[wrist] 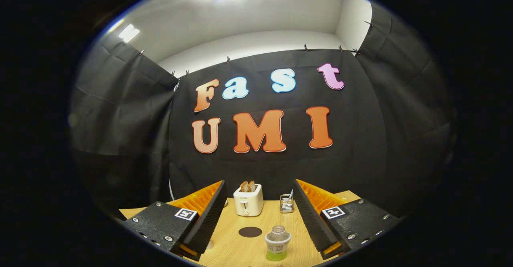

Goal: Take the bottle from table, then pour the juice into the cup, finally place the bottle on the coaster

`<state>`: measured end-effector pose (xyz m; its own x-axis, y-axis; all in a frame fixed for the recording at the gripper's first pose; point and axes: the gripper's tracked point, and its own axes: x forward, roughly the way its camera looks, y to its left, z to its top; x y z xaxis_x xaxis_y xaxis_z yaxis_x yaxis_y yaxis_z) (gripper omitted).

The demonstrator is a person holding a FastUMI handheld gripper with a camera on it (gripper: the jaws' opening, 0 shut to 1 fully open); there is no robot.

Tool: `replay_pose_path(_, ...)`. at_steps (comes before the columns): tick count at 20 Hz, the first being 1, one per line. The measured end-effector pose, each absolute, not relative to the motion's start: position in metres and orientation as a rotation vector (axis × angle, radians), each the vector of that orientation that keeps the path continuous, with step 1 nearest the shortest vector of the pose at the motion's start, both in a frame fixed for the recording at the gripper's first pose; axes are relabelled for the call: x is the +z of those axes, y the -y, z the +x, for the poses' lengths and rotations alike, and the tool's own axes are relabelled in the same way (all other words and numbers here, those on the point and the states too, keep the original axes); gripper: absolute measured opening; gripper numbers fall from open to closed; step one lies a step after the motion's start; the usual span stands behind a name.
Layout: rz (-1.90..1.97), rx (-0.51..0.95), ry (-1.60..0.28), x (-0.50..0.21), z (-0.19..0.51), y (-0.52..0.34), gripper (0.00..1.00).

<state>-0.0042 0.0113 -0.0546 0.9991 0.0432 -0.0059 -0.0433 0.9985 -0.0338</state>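
gripper (258,203) lines up on juice bottle (277,243)
fingers spread wide & empty, bottle upright on table (240,251) btwn them, prob. set for a side grab; dark coaster (250,231) just beyond, toaster (248,201) behind

1. The tabletop (240,249) looks like pale wood with a smooth matt grain.
2. The bottle (277,243) is clear glossy plastic.
3. The toaster (248,201) has a smooth plastic-looking shell.
4. The caddy (286,203) is shiny wire metal.
5. The coaster (250,231) is dark and matt.
6. The booth wall (360,138) is matt creased cloth.

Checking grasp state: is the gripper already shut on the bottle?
No. The gripper is open, and the bottle stands untouched on the table between its fingers.
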Motion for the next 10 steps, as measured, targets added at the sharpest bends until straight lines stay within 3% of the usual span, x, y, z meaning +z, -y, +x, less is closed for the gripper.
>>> replay_pose_path(5, -0.153, -0.003, -0.026, -0.101, -0.005, -0.001, 0.97)
replay_pose_path(10, -0.130, -0.083, -0.163, -0.175, -0.005, 0.010, 0.98)
